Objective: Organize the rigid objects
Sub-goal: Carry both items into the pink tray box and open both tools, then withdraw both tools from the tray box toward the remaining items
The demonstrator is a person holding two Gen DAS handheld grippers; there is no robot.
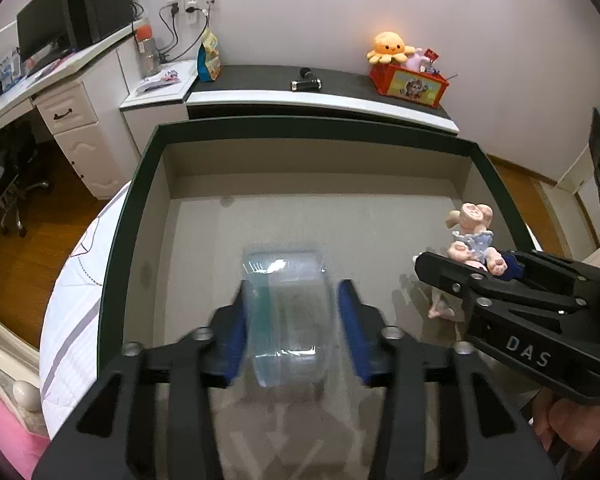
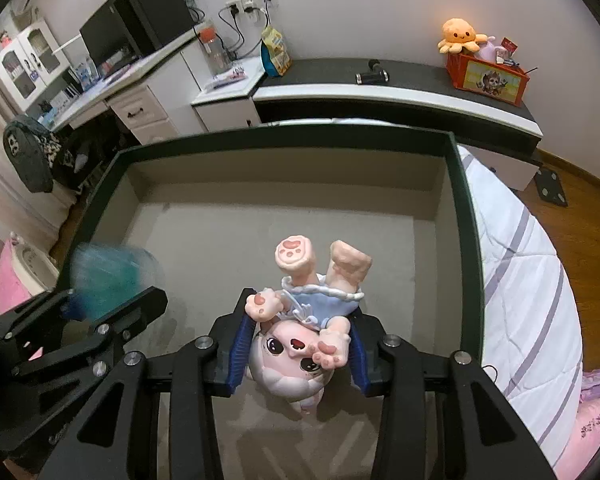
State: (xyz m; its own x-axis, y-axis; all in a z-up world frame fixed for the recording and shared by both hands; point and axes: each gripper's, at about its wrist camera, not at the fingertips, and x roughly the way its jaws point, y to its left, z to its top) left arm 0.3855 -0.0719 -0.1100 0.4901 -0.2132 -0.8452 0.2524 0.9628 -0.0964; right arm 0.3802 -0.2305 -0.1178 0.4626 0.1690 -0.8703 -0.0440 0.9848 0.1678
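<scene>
My left claw (image 1: 290,320) sits over the box (image 1: 112,248), its blue pads either side of a clear plastic case (image 1: 286,316). The case is motion-blurred. The left pad looks pressed to it; a gap shows at the right pad, so I read the claw as spread, or just letting go. I cannot tell whether the case rests on the box floor.

My right claw (image 2: 298,340) pinches a doll (image 2: 300,320) by the head, inverted, feet toward 12 o'clock. In the left view the doll (image 1: 472,240) hangs at 3 o'clock of the case, near the right wall of the box, apart from the case.

Judgement: both items are being placed in the box, which lies on the bed (image 2: 528,280). To do this well I would:
- lower the case until it sits flat, then open fully and lift straight up;
- bring the doll down at 3 o'clock, clear of the case and wall;
- lay it on its side, since it is unlikely to stand.

Risk: the two claws are close and could collide.
</scene>
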